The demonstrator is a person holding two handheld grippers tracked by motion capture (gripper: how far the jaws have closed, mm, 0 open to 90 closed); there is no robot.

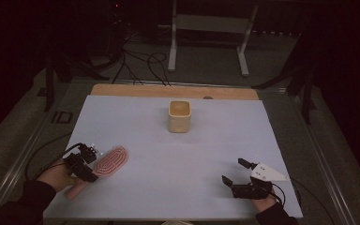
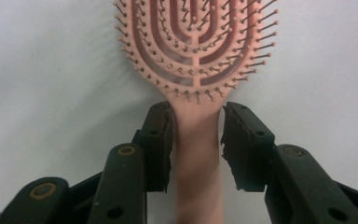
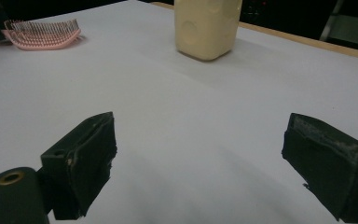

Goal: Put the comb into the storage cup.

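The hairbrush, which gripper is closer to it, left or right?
Left. The left gripper straddles the hairbrush handle just below the bristles. The right gripper sits far across the table, open, with nothing between its jaws.

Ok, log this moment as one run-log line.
left tool: jaws astride pink hairbrush handle, small gaps | right tool: open, idle | cream cup: upright mid-table

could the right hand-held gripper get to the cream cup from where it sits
Probably yes. The right hand-held gripper rests with its jaws wide open and nothing between them, facing the cream square plastic cup across bare white tabletop. The pink bristle hairbrush lies well off to the side.
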